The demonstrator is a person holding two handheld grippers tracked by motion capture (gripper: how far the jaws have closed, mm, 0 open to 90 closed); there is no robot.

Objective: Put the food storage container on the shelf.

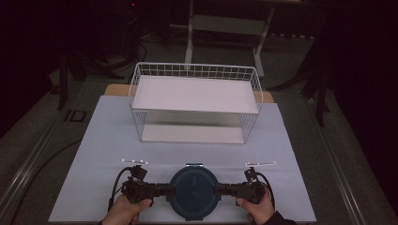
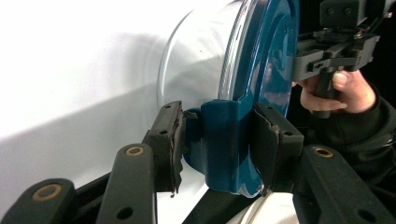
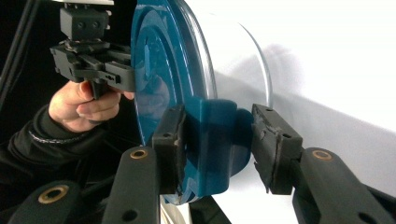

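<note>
A round clear container with a dark blue lid (image 1: pixel 193 187) sits on the white table near the front edge. My left gripper (image 1: pixel 170 190) comes in from the left, my right gripper (image 1: pixel 217 190) from the right. In the left gripper view, my left gripper (image 2: pixel 217 140) is shut on the lid's blue side clip (image 2: pixel 224 135), both pads pressing on it. In the right gripper view, my right gripper (image 3: pixel 217 140) is shut on the opposite clip (image 3: pixel 210 140), with pads against both sides. Each view also shows the other gripper, held in a hand, across the lid.
A white wire basket (image 1: pixel 195 70) with a flat white shelf stands at the back middle of the table. Two short white strips (image 1: pixel 134 161) (image 1: pixel 260 164) lie just beyond the grippers. The white table top (image 1: pixel 108 136) ends close in front of the container; the surroundings are dark.
</note>
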